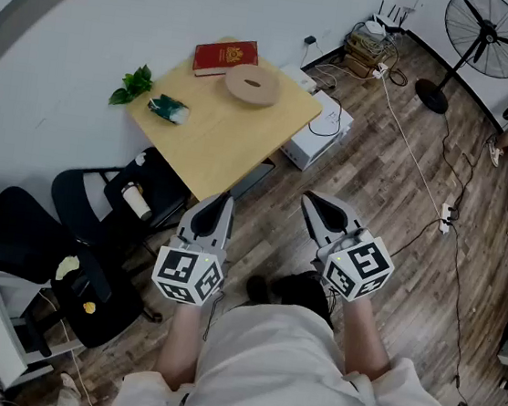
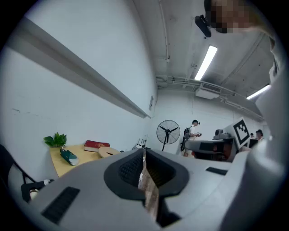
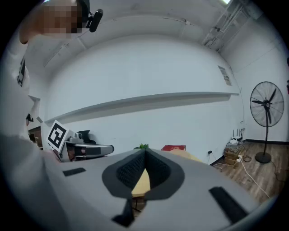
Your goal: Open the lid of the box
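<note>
Both claws are fully closed and empty. The left gripper (image 1: pixel 223 201) has its jaws pressed together with nothing between them, confirmed in the left gripper view (image 2: pixel 143 151). Same for the right gripper (image 1: pixel 316 203), pads meeting tip to tip in its own view (image 3: pixel 144 153). Both are held out in front of the body, side by side, well short of the table (image 1: pixel 216 138) and touching nothing.

The red box (image 1: pixel 226 57) lies flat at the table's far edge by the wall, lid down. It's also visible from the left gripper (image 2: pixel 96 145) and the right gripper (image 3: pixel 173 147).

On the table around it:
- The round wooden disc (image 1: pixel 251 84) is just beside the box on the near side, between it and the grippers.
- The green plant (image 1: pixel 134 84) is at the far left corner by the wall.
- The teal packet (image 1: pixel 167 109) lies near the plant, apart from the box.

On the floor:
- The black chair (image 1: pixel 135 197) sits against the table's left near edge, left of the left gripper, with more black seating further left.
- The white case (image 1: pixel 323 128) is on the floor against the table's right side.
- Cables (image 1: pixel 423 172) run across the wood floor to a power strip (image 1: pixel 447 217), right of the grippers.
- The standing fan (image 1: pixel 484 37) is in the far right corner, well away from the table.
- A person (image 2: pixel 194 131) stands near the fan in the left gripper view.
</note>
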